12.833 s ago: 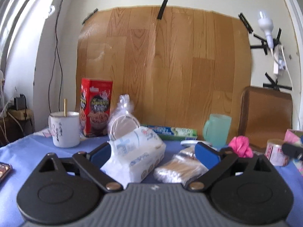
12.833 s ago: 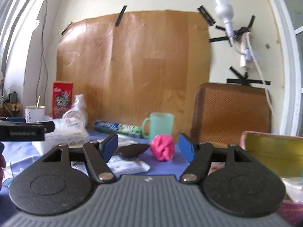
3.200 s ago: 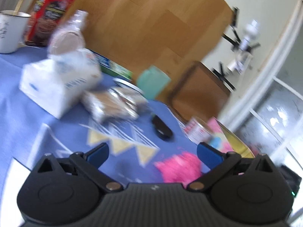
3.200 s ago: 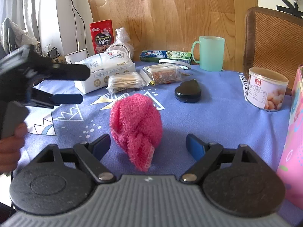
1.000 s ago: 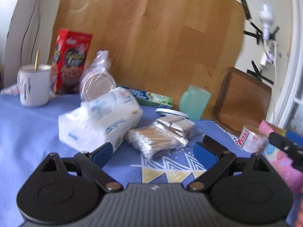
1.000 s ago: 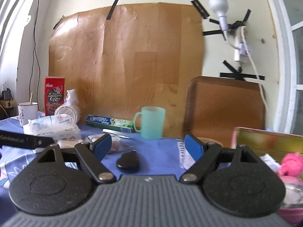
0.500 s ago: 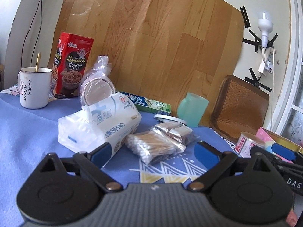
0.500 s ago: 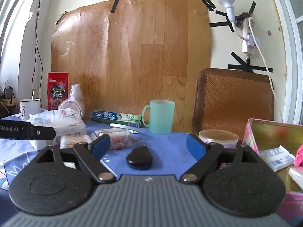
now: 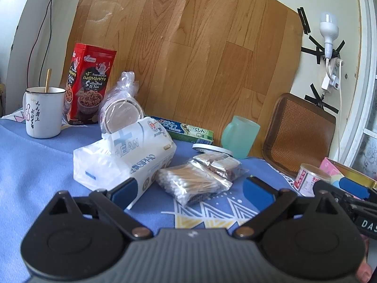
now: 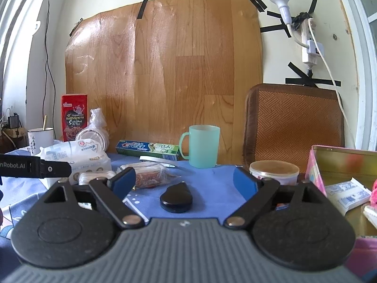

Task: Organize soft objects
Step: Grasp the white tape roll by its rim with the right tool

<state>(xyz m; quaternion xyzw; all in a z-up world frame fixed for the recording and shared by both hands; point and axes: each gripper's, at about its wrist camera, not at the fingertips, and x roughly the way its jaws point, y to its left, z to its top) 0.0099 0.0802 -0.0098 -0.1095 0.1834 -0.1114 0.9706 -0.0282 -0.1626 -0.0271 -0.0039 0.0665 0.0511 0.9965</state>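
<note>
Above the tablecloth (image 9: 42,165), both fingers (image 9: 123,189) wide, empty.

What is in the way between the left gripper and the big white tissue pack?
Nothing visible. The left gripper, jaws open and empty after just widening, points at the tissue pack, which lies just past its left finger. The cotton swab bag sits beside the pack, in front of the gap, not across the path.

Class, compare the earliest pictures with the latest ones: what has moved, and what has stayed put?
The pink fluffy ball went from the blue tablecloth by the green mug into the box on the right. Both grippers' jaws have just been opening, empty. Tissue pack, swabs and mug stayed.
</note>
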